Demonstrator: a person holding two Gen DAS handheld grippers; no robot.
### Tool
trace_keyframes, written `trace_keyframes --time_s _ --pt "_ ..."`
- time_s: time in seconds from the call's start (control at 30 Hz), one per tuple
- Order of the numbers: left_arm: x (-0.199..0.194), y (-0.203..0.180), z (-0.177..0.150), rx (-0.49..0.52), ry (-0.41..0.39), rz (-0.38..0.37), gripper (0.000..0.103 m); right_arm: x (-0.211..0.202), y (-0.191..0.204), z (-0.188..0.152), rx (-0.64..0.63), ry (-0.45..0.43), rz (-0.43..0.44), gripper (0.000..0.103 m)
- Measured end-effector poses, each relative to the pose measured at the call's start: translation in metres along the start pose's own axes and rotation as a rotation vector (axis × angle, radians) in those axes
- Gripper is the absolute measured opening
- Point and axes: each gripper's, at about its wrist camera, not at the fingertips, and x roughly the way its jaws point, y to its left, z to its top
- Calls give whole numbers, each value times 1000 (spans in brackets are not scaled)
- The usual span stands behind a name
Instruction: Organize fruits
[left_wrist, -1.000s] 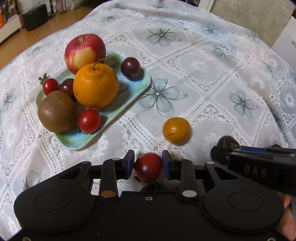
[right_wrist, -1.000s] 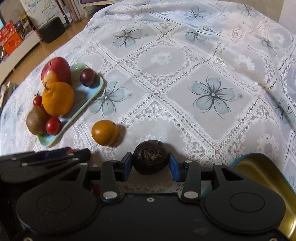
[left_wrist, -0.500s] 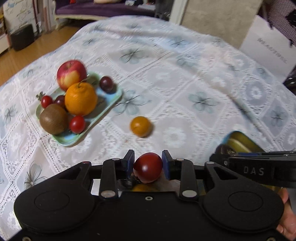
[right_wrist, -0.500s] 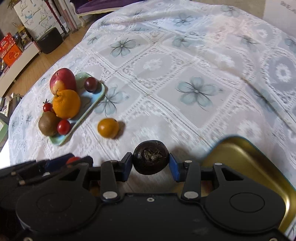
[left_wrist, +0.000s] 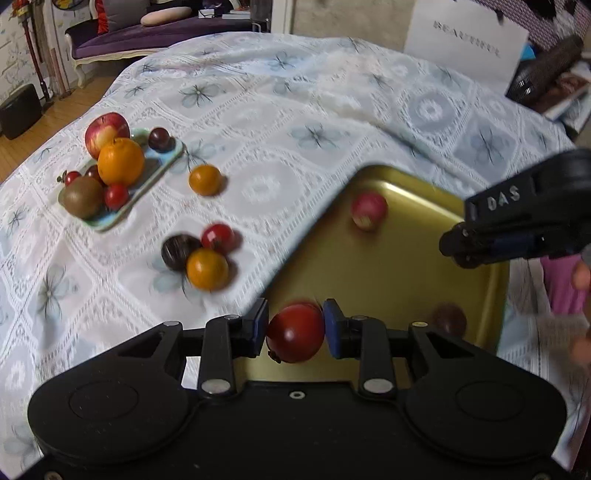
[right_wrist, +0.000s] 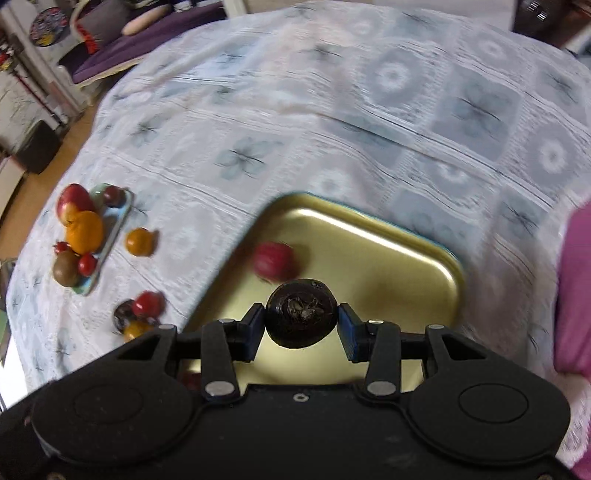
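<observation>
Left of the shallow gold metal tray (left_wrist: 480, 236), the left claw (left_wrist: 295, 328) is pinching a round red tomato (left_wrist: 295, 334) over its near edge, while the right claw (right_wrist: 301, 325) is gripping a dark purple round fruit (right_wrist: 301, 319) above its middle.

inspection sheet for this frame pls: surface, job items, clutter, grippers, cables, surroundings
Surface: table under lace floral cloth.
Job's things: gold tray with a red fruit; green tray with apple, orange, kiwi and small fruits; loose orange fruit; cluster of three small fruits on the cloth.
Clutter: nothing seen.
Grippers: left gripper shut on red tomato; right gripper shut on dark fruit; both over the gold tray.
Cables: nothing seen.
Surroundings: purple sofa, white bag, wood floor.
</observation>
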Motion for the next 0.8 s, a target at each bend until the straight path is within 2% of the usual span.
trace_keyframes --time_s 0.33,0.8 --pt "0 -27 -32 6 49 38 40 8 -33 -33 7 47 -25 45" --pt "0 -21 -33 -30 59 73 40 4 -50 -31 36 34 -21 45"
